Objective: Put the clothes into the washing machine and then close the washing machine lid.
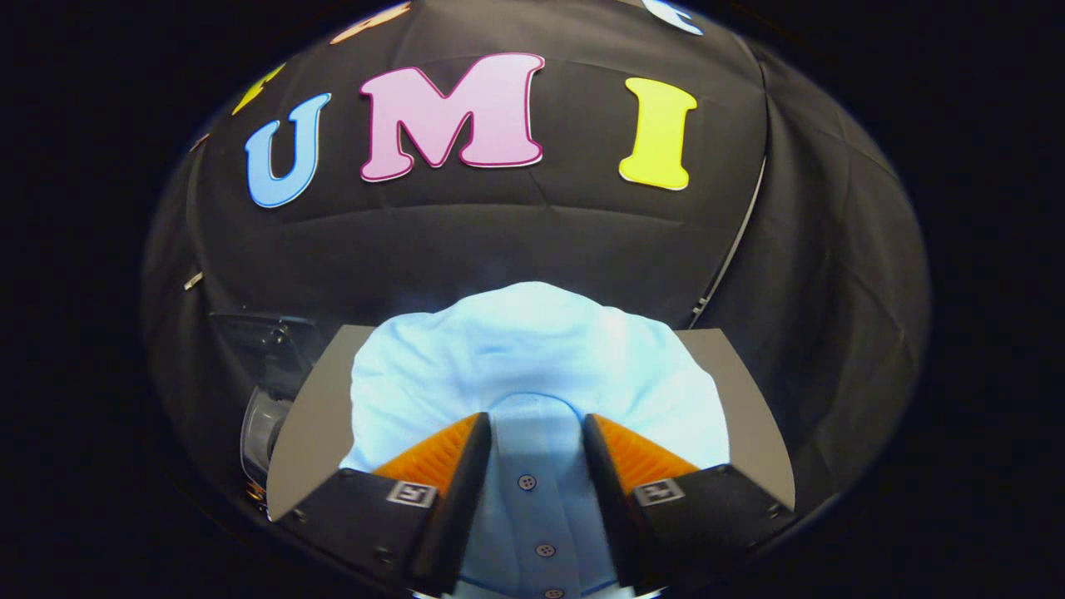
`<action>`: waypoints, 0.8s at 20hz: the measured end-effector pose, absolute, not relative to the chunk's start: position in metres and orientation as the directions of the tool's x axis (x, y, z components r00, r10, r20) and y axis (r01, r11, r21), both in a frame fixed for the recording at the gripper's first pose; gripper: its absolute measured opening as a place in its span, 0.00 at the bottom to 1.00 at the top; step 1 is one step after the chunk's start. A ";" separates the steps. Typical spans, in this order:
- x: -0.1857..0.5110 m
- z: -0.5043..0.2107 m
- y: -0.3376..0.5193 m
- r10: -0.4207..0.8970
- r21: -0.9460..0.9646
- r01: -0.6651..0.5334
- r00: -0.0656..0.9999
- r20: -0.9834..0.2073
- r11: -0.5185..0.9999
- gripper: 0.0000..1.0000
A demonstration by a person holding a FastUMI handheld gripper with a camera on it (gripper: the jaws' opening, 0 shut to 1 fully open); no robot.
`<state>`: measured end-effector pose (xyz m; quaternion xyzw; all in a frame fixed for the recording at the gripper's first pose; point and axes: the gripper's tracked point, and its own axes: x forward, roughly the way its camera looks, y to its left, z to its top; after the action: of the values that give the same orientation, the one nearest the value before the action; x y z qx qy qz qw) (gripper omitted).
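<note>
Black cloth walls close off the booth behind a grey worktop (312,416). On that worktop lies a pale blue buttoned shirt (532,358), bunched into a mound, its button placket running between the fingers of the hand-held gripper (532,433). The fingers stand apart, one on either side of the placket, and do not appear to pinch the fabric. Off to the left, past the worktop's edge, sits a dark appliance with a clear rounded part (262,416), possibly the washing machine. Judging by this, nothing is loaded yet; gripping, carrying and lid-closing all remain.
</note>
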<state>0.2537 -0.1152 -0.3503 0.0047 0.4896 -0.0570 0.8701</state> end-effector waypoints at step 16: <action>0.241 -0.260 -0.102 -0.085 0.011 0.137 0.674 -0.733 0.991 0.10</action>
<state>0.2414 -0.1015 -0.2602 0.0324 0.3989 -0.0607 0.9144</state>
